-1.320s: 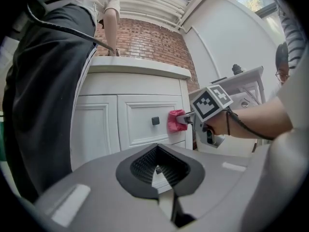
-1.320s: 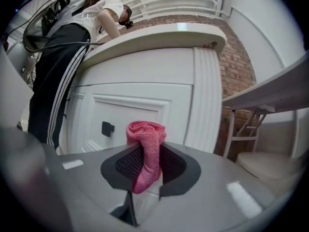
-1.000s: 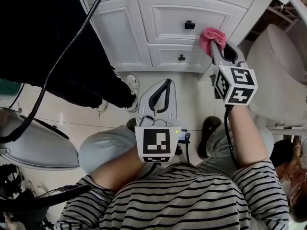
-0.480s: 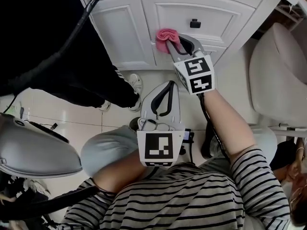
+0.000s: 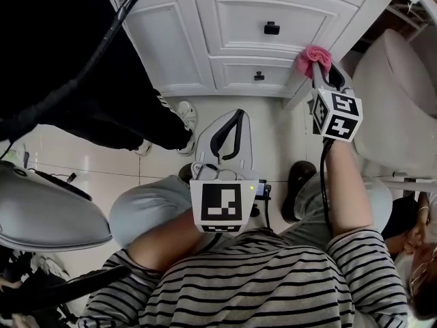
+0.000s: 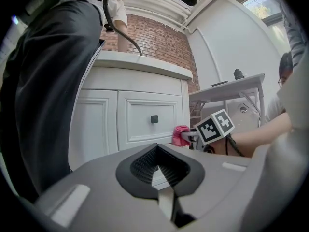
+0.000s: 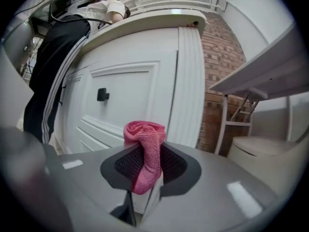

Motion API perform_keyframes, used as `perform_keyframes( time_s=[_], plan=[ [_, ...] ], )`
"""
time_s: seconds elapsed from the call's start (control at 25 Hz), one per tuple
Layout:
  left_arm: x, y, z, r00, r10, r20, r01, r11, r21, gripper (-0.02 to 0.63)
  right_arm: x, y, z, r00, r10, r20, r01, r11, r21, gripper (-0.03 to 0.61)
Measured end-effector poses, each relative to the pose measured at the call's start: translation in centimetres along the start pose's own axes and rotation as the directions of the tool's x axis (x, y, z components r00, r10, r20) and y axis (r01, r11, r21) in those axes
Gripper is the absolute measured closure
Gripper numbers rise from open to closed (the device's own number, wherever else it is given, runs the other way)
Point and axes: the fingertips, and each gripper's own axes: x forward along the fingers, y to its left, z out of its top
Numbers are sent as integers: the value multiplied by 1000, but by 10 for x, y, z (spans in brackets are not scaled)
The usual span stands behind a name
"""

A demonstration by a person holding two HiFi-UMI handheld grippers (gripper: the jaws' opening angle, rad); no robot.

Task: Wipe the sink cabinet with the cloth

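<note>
A white sink cabinet (image 5: 246, 26) with panelled fronts and small black knobs fills the top of the head view. My right gripper (image 5: 319, 65) is shut on a bunched pink cloth (image 5: 313, 57), which sits against the cabinet's lower right corner post. In the right gripper view the pink cloth (image 7: 145, 151) bulges out between the jaws, close to the white corner post (image 7: 189, 86). My left gripper (image 5: 229, 139) hangs low over the floor above my lap, jaws together with nothing in them. From the left gripper view the sink cabinet (image 6: 140, 120) and the pink cloth (image 6: 181, 135) lie ahead.
A person in black trousers (image 5: 82, 80) stands at the cabinet's left side, shoes (image 5: 186, 118) on the tiled floor. A toilet (image 5: 396, 94) stands close on the right. A grey rounded object (image 5: 48, 210) and cables lie at the left. A white folding table (image 7: 260, 76) stands beside the brick wall.
My right gripper has swept the pink cloth rightwards across the lower cabinet front, from near the middle to the right corner post. The left gripper has stayed put.
</note>
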Motion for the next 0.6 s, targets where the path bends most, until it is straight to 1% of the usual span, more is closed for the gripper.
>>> perform_keyframes(
  time_s=[0.08,0.12,0.16,0.2,0.24,0.28,0.32,0.4,0.52,0.56,0.6],
  plan=[
    [-2,4,0,1000,12,9,-12,1000,0,620,-5,-12,-10,998,-62,-17,63,998,20,485],
    [-3,6,0,1000,17,12,-17,1000,-5,620,-7,-8,-14,998,-68,-18,68,997,35,488],
    [-4,8,2,1000,20,15,-20,1000,-11,620,-7,5,-16,999,-47,-10,47,998,44,489],
    [-5,9,4,1000,23,17,-23,1000,-20,620,-6,25,-16,1000,-1,5,1,999,41,489],
    [-6,11,7,999,27,20,-26,999,-27,620,-3,52,-15,998,63,24,-64,998,26,489],
    [-7,13,10,999,32,27,-31,999,-32,620,1,81,-12,990,136,42,-136,991,1,489],
    [-7,16,13,999,38,35,-37,999,-35,620,7,111,-10,977,205,55,-204,979,-31,489],
    [-8,23,16,997,50,51,-48,998,-48,620,18,164,-10,947,315,64,-308,947,-95,488],
    [-9,28,17,997,59,48,-55,996,-69,620,33,220,-14,901,429,65,-415,896,-157,488],
    [-9,29,18,997,62,44,-59,996,-69,620,38,232,-16,890,451,63,-436,884,-171,488],
    [-8,30,18,997,65,38,-63,996,-68,620,42,238,-17,886,461,57,-445,877,-181,488]
  ],
)
